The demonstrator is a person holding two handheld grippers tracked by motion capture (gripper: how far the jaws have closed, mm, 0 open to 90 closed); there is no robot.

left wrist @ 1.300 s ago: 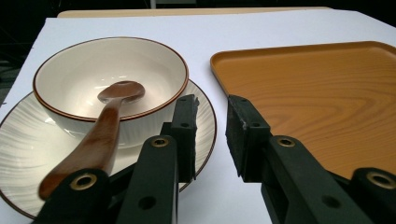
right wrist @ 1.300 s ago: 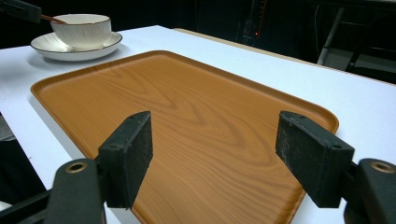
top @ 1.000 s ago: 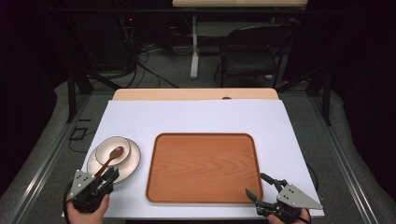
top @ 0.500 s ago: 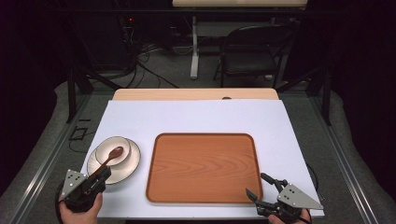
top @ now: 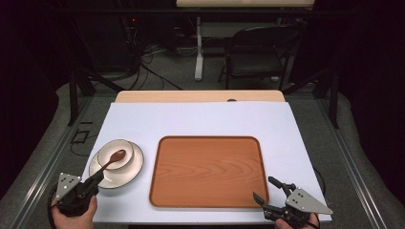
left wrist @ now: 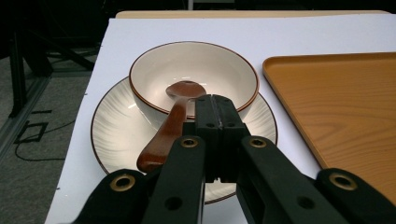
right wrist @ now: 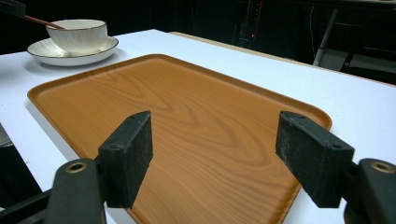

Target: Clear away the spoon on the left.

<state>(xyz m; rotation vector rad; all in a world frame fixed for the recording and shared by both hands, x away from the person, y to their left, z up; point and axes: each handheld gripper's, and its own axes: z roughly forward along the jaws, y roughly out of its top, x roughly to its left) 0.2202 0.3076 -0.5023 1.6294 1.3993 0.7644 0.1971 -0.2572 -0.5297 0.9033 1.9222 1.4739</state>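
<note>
Quick count: one wooden spoon (left wrist: pixel 170 126), one bowl (left wrist: pixel 194 70), one plate (left wrist: pixel 114 135) under it, one wooden tray (top: pixel 207 171), all on the white tabletop (top: pixel 191 119).

The left gripper (left wrist: pixel 215 100) comes in low from the near left corner, angled toward the bowl. Its fingers have just been closing and now sit pressed together with nothing between them. The spoon lies just beside them on their left, its scoop in the bowl ahead of the tips and its handle sloping back over the rim and plate.

The right gripper (right wrist: pixel 215 126) is held level, pointing across the tray's near right corner. Its fingers are spread wide and empty, with the tray beneath them.
</note>
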